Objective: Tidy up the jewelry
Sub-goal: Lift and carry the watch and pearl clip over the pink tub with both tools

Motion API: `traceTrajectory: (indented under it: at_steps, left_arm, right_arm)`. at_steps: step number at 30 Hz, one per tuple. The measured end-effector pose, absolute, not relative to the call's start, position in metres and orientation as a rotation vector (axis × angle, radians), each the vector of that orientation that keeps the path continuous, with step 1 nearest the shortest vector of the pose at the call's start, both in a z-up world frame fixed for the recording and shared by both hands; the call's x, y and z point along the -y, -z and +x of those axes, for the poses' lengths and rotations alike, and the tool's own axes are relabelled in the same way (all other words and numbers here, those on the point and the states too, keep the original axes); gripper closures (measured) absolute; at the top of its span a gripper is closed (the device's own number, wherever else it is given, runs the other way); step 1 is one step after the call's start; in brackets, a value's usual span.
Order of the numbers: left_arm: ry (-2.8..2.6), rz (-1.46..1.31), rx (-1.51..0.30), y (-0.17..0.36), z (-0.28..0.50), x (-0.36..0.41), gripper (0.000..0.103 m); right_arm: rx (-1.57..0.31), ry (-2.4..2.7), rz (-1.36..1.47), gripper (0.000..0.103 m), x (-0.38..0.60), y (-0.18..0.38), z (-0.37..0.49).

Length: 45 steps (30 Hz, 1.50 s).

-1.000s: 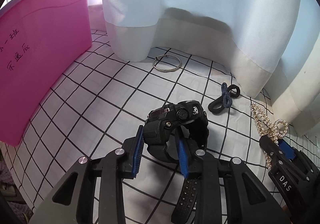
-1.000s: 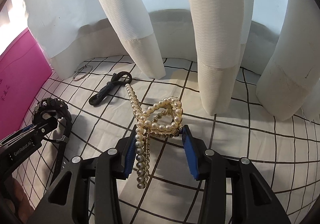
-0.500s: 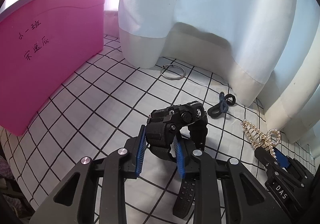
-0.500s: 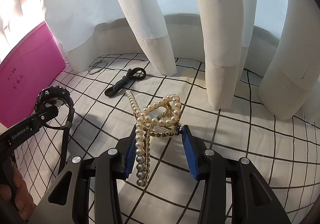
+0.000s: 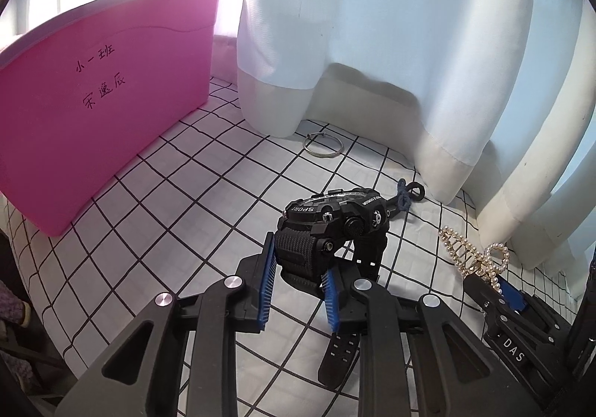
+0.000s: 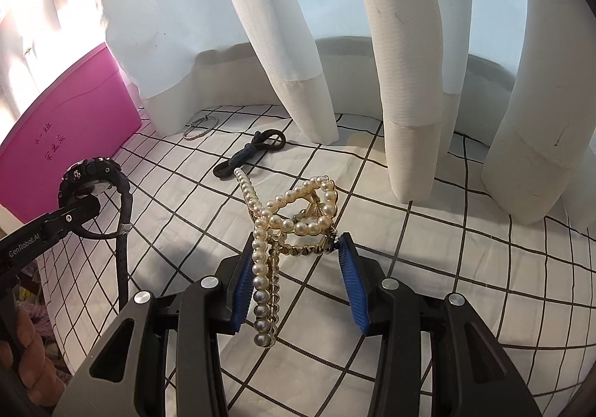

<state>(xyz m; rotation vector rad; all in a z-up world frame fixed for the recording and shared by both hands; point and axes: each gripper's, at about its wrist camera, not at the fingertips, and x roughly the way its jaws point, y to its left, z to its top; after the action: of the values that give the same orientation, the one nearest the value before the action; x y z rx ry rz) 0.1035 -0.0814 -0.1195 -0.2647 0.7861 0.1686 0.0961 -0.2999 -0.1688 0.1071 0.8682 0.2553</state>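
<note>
White cloth with a black grid (image 5: 208,201), backed by white curtain folds (image 5: 372,44). Left gripper (image 5: 300,277): blue pads clamped on the strap of a black sport watch (image 5: 335,216), jaws having just been closing on it; watch case riding above the fingertips, loose strap end hanging below the right finger. Right gripper (image 6: 294,270): jaws pressed on the gold base of a pearl hair claw (image 6: 294,216), held clear of the cloth; a pearl row trailing down past the left pad, a pearl loop standing above the fingertips. Pink bin (image 5: 93,111) with handwritten characters: far left of both grippers, upright on the cloth. Metal ring (image 5: 323,146): ahead of the left gripper, flat on the cloth, close by the curtain hem. Dark knotted hair tie (image 6: 253,152): ahead and left of the right gripper, just beyond the claw's pearl tip, lying flat. Fingers of a hand (image 6: 33,365) visible at the lower left edge of the right wrist view.
</note>
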Motion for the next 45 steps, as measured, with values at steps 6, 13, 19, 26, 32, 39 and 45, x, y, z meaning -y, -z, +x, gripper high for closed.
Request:
traceTrajectory:
  at_steps: [6,13,19,26,32,39,45]
  left_arm:
    - [-0.186,-0.269,-0.759,0.107,0.093,0.08,0.08]
    - [-0.212,-0.267,-0.741,0.083,0.076,0.082,0.08]
    - [-0.243,-0.274,-0.707,0.05,0.051,0.081,0.08]
    - [-0.3,-0.28,-0.618,-0.004,0.016,0.072,0.08]
    - [-0.356,-0.281,-0.567,-0.041,-0.001,0.049,0.08]
    - [-0.392,-0.283,-0.523,-0.066,-0.003,-0.003,0.08]
    - [-0.395,-0.268,-0.51,-0.085,0.008,-0.065,0.08]
  right_arm:
    - [-0.849,-0.277,0.105,0.061,0.302,0.16,0.089]
    - [-0.817,-0.328,0.085,0.061,0.304,0.132,0.08]
    - [-0.763,-0.386,0.06,0.061,0.307,0.091,0.071]
    - [-0.681,-0.496,0.046,0.061,0.289,0.039,0.068]
    - [-0.628,-0.602,0.025,0.061,0.251,0.001,0.073]
    - [-0.58,-0.683,0.02,0.061,0.188,-0.039,0.093]
    - [-0.555,-0.737,0.009,0.061,0.113,-0.068,0.116]
